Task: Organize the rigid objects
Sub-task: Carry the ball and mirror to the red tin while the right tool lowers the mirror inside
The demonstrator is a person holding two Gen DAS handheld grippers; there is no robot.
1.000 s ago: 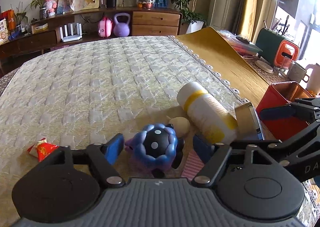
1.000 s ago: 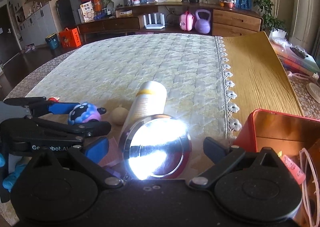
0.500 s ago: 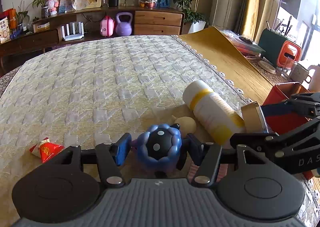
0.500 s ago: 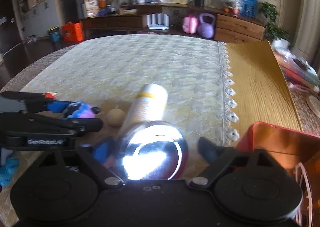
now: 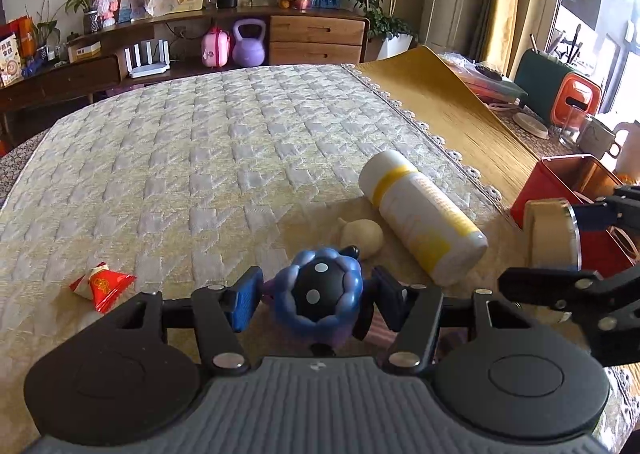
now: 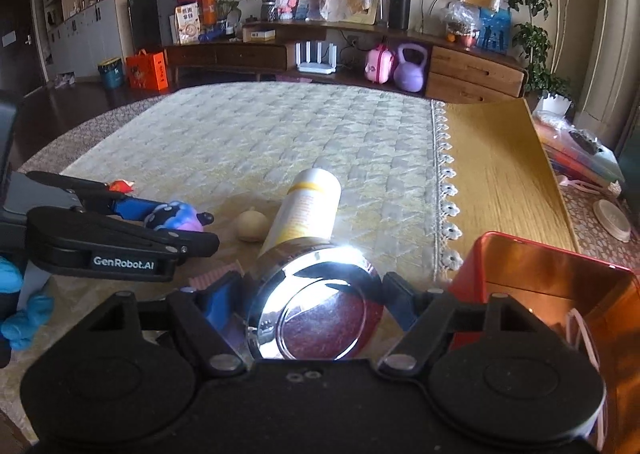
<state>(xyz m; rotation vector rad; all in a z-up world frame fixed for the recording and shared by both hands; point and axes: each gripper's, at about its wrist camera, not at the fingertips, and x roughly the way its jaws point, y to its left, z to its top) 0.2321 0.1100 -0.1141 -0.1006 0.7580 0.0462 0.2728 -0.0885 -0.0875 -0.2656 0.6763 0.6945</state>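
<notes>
My left gripper [image 5: 316, 294] is shut on a blue and purple toy [image 5: 319, 296] with a black dotted face, low over the quilted cloth; the toy also shows in the right wrist view [image 6: 176, 216]. My right gripper [image 6: 314, 308] is shut on a round shiny tin [image 6: 316, 314], seen edge-on in the left wrist view [image 5: 554, 232], beside the open red box [image 6: 560, 282]. A white and yellow bottle [image 5: 420, 216] lies on its side between the grippers. A small beige garlic-shaped object [image 5: 362, 236] rests against it.
A red wrapped packet [image 5: 100, 286] lies on the cloth at the left. A bare wooden strip [image 6: 500, 178] runs along the right of the cloth. Cups, an orange container [image 5: 574, 102] and clutter stand at the far right. Shelves line the back wall.
My left gripper's fingers have closed in on the blue toy. My right gripper has lifted the tin and carried it right, toward the red box.
</notes>
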